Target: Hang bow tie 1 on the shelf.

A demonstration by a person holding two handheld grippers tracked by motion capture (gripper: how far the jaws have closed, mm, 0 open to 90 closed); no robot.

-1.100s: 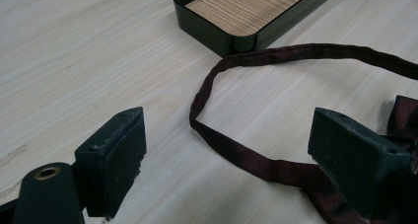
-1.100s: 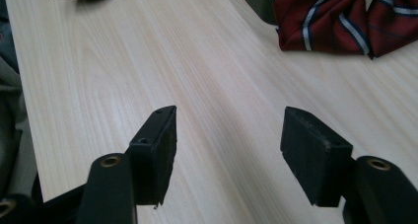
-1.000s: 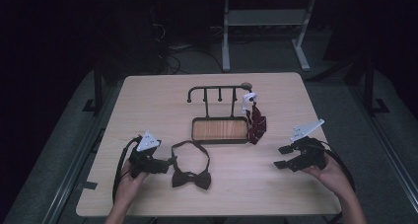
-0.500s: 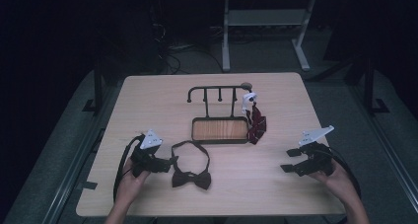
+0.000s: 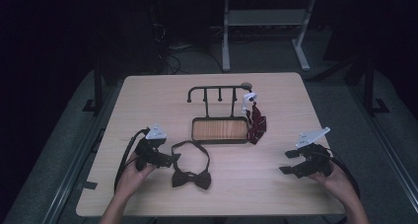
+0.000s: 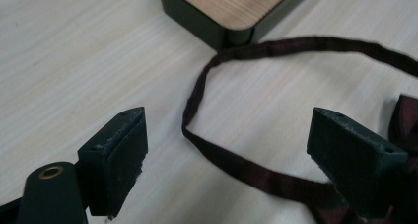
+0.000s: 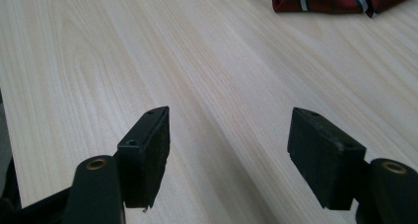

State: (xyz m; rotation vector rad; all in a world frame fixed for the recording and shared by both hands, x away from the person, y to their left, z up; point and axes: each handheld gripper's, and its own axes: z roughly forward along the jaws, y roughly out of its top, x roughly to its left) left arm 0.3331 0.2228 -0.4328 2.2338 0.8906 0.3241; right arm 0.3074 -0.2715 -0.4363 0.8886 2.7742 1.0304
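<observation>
The left gripper [image 6: 226,160], jaws spread, straddles the strap of a dark bow tie [image 5: 191,178] lying near-left of the rack's tray [image 5: 220,130], seemingly poised to pinch it. The right gripper [image 5: 292,161], jaws also apart and empty, waits near-right over bare table [image 5: 148,93], while a red striped tie [image 5: 256,124] hangs at the rack's right end.

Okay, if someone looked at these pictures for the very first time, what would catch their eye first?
Probably the dark bow tie lying flat near the table's front edge, its strap looped up toward the small rack with a wooden tray base at the middle. The left gripper sits right beside that strap with its jaws open. A red striped tie hangs off the rack's right end, and the right gripper is open over bare table.
</observation>
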